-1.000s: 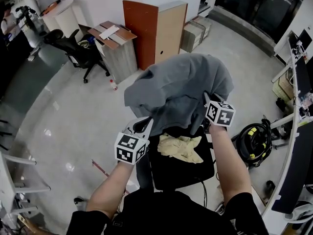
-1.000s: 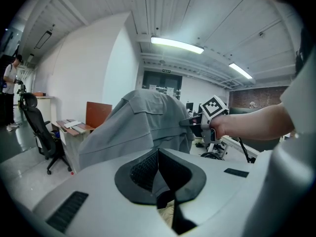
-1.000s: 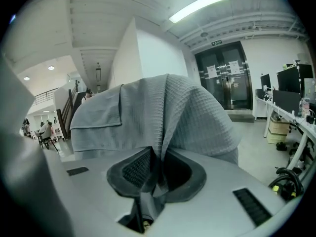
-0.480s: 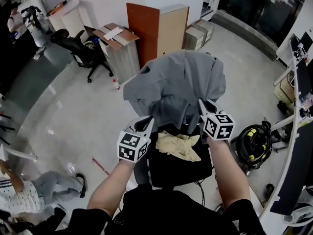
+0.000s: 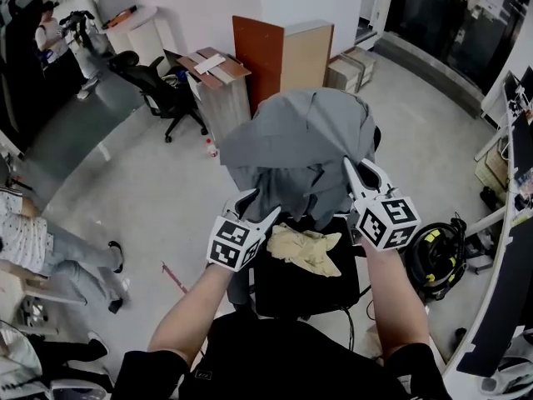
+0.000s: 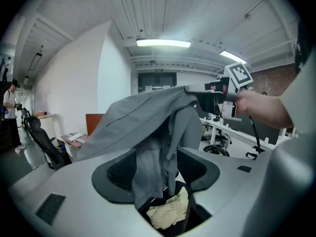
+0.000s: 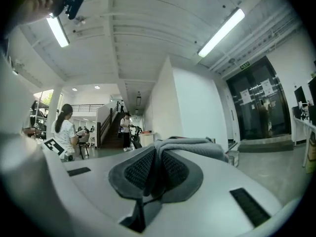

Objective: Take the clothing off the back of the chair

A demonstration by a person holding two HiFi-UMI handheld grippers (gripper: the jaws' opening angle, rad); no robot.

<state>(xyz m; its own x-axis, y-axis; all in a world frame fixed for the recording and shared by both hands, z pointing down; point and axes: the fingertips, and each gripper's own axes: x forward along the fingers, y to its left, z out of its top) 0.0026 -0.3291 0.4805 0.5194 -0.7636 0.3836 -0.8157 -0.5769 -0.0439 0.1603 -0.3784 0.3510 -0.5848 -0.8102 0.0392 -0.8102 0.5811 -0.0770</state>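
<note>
A grey garment [image 5: 300,136] hangs lifted over the black chair [image 5: 308,286], its lower folds still drooping to the seat. My right gripper [image 5: 356,170] is shut on the garment's upper right edge and holds it high; in the right gripper view the cloth [image 7: 190,144] is pinched between the pads [image 7: 155,169]. My left gripper [image 5: 260,207] sits at the garment's lower left. Its jaws are opening, and a grey fold [image 6: 148,147] hangs loose between the pads [image 6: 116,169]. A crumpled yellow cloth [image 5: 304,250] lies on the seat. The left gripper view shows my right gripper [image 6: 207,90] at the cloth's top.
An orange-and-wood cabinet [image 5: 283,57] and a low stand with boards [image 5: 221,77] stand beyond the chair. Another black office chair [image 5: 158,90] is at far left. A person [image 5: 25,240] sits at the left edge. A yellow-black machine with hoses [image 5: 437,248] is on the right floor.
My right gripper has risen and lifted the garment's edge higher. My left gripper's jaws have parted and released the fold, shifting slightly up and right.
</note>
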